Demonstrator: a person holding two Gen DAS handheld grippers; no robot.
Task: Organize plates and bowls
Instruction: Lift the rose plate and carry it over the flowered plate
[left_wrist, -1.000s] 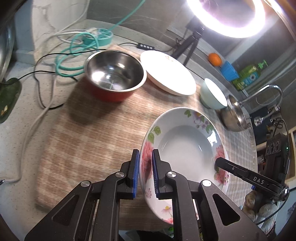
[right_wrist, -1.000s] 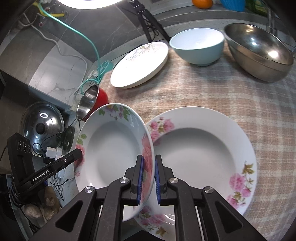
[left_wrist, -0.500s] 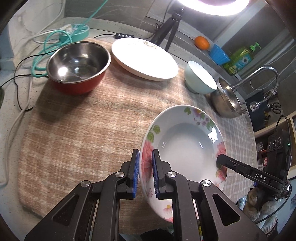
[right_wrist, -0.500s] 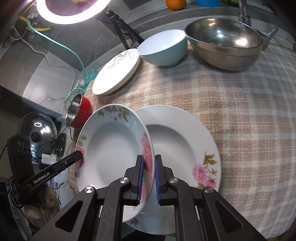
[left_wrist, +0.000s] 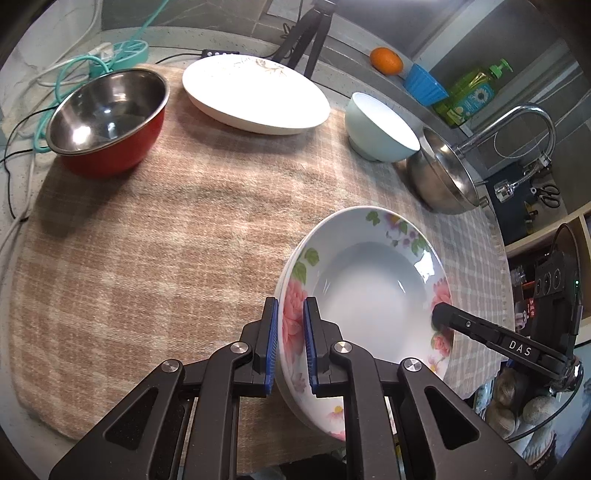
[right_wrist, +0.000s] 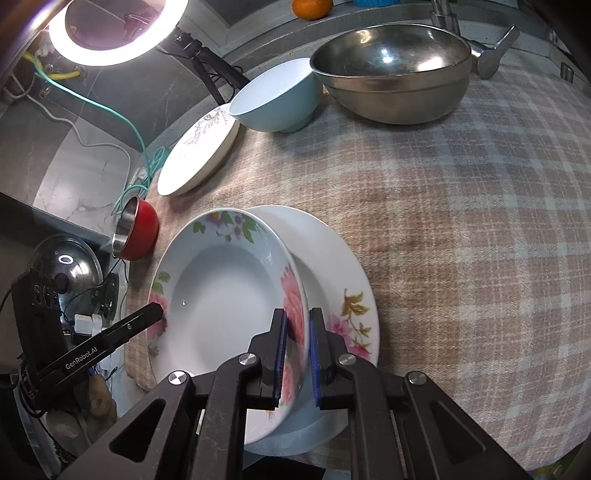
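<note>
Two tools hold one flowery plate by its two sides. The left tool pinches one rim and the right tool pinches the other. The plate is tilted, just over a second flowery plate lying on the checked cloth on the worktop. A blue bowl and a steel bowl sit farther back.
</note>
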